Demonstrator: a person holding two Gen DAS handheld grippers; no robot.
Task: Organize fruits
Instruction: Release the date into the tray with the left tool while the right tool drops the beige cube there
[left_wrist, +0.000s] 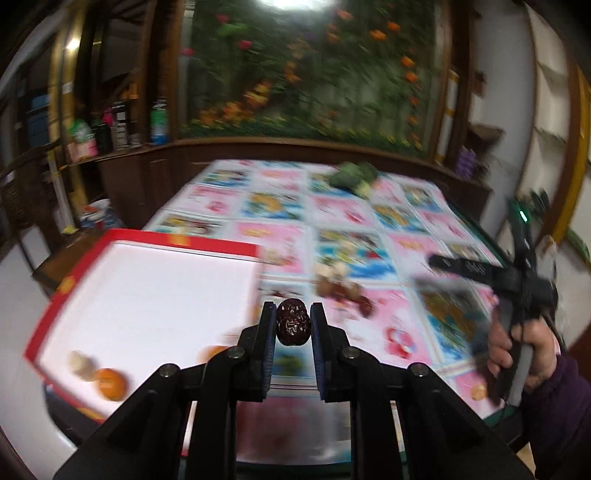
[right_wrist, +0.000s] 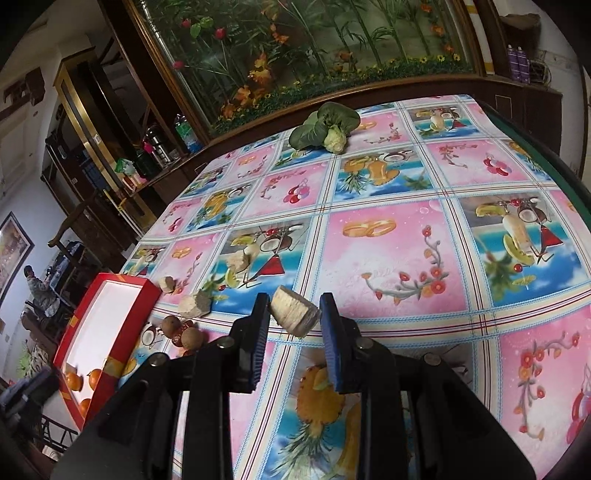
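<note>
My left claw (left_wrist: 293, 326) is clamped nearly shut on a wrinkled dark red jujube (left_wrist: 293, 322), with the red-rimmed white tray (left_wrist: 147, 236) just to its left and two oranges (left_wrist: 110, 384) low in that tray. My right claw (right_wrist: 294, 314) pinches a pale cut chunk (right_wrist: 295, 312), maybe banana, between narrowly parted pads; the brown longans (right_wrist: 184, 334) and more pale chunks (right_wrist: 194, 304) lie to its left.

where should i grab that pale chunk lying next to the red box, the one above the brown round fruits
Grip the pale chunk across its narrow middle, coming down from above. It lies flat on the tablecloth, wider than tall, with bare cloth on its near and far sides. Its left end points toward the red box and the brown round fruits crowd below it, so probably avoid those sides.
</note>
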